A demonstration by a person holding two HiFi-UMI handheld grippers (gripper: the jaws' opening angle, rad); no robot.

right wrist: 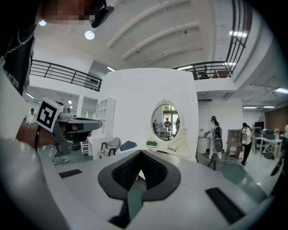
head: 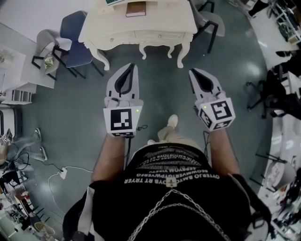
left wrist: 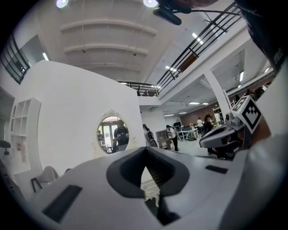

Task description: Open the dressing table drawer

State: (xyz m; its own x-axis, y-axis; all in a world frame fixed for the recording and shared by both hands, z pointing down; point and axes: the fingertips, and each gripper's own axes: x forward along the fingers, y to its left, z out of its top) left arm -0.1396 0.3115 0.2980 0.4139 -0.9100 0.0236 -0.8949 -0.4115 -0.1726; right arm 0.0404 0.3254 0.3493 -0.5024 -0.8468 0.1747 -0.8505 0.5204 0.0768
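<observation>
The drawer (head: 151, 36) sits shut in the front apron of the cream dressing desk (head: 174, 20), its small knobs facing the person. The desk stands at the far side of the grey-green floor (head: 70, 122) on curved legs. A brown book (head: 136, 9) lies on its top near the far edge. In the right gripper view, an oval mirror (right wrist: 166, 121) in an ornate frame rises behind the desk against a white wall.

Near the desk's left end stand a dark blue chair (head: 75, 35) and a pale grey chair (head: 48, 43). Another grey chair (head: 210, 20) is at its right end.

The left tongs (head: 130, 67) and the right tongs (head: 193, 72) are held out side by side over the floor, pointing toward the desk front but well apart from it. Both pairs of jaws are together at the tips with nothing between them; each gripper view shows only a small gap behind the meeting pads. The person's shoe (head: 172, 121) shows between the tongs, nearer the body. A white cable and plug block (head: 62, 173) lie on the floor at the near left.
</observation>
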